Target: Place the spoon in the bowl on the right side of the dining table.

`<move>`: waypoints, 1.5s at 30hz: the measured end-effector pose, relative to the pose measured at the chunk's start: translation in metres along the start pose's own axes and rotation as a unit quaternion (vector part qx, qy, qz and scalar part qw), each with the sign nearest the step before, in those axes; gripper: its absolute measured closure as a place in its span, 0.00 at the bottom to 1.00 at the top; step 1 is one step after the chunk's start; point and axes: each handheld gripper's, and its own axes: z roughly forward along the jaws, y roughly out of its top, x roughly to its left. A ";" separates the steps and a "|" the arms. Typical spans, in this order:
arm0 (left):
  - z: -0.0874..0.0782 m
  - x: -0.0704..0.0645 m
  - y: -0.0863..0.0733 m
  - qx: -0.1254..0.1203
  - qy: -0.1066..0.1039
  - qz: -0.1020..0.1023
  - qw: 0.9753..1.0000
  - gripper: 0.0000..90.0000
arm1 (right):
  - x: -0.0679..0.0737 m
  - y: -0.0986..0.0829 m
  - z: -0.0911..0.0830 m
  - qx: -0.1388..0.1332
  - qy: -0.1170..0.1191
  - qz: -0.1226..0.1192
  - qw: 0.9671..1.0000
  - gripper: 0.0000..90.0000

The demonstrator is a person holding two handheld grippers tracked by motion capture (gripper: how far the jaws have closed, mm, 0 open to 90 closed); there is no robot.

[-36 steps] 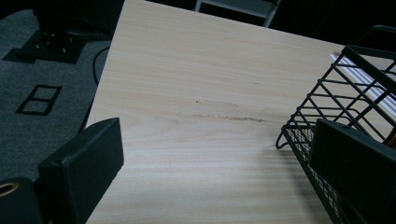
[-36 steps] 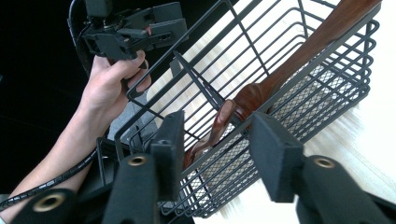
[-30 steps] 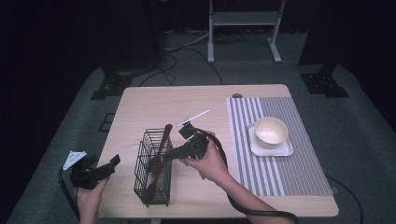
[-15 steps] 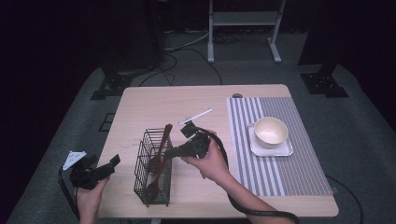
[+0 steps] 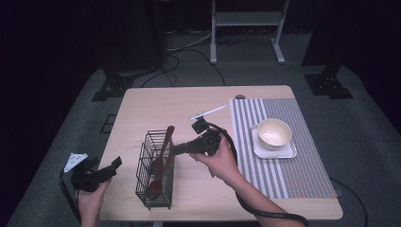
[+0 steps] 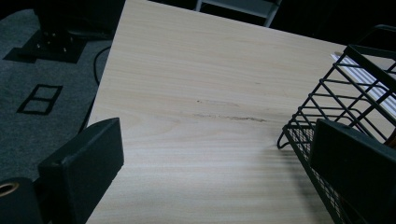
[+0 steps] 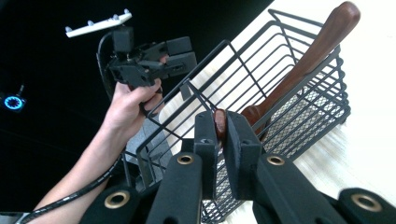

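Observation:
A black wire basket (image 5: pixel 153 172) stands on the light wood table (image 5: pixel 179 104), near its front left. A long dark wooden spoon (image 5: pixel 163 151) leans inside it. My right gripper (image 5: pixel 176 149) reaches over the basket's right rim. In the right gripper view the right gripper (image 7: pixel 219 122) is shut on the brown end of a wooden utensil (image 7: pixel 219 128) inside the basket (image 7: pixel 299 98), beside the long spoon handle (image 7: pixel 322 42). My left gripper (image 5: pixel 106 170) hangs at the table's left edge. In its own view the left gripper (image 6: pixel 219 172) is open and holds nothing, with the basket (image 6: pixel 327 102) to its right.
A cream bowl (image 5: pixel 274 132) sits on a white square saucer (image 5: pixel 276 151) on a striped placemat (image 5: pixel 283 175) at the right. Dark floor, cables and stand legs (image 5: pixel 246 33) lie beyond the table's far edge.
The right hand has turned a little, carrying its top plate slightly up and to the right. The left gripper and the basket have stayed put.

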 end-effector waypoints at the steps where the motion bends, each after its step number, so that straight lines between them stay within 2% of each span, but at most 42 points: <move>1: 0.000 0.000 0.000 0.000 0.000 0.000 1.000 0.03 | 0.000 0.000 -0.002 -0.001 0.002 0.001 1.000 0.93; 12: 0.000 0.000 0.000 0.001 0.001 0.002 1.000 0.03 | 0.002 0.008 -0.022 -0.022 0.015 0.011 1.000 0.93; 23: 0.000 0.000 0.000 0.001 0.001 0.001 1.000 0.03 | 0.004 0.012 -0.043 -0.035 0.030 0.011 0.999 0.93; 30: -0.001 0.001 0.000 0.001 0.003 0.001 1.000 0.03 | 0.001 0.013 -0.057 -0.043 0.037 0.016 0.998 0.93; 45: 0.000 0.000 0.000 0.002 0.003 0.003 1.000 0.03 | -0.010 0.006 -0.084 -0.059 0.035 0.031 0.997 0.93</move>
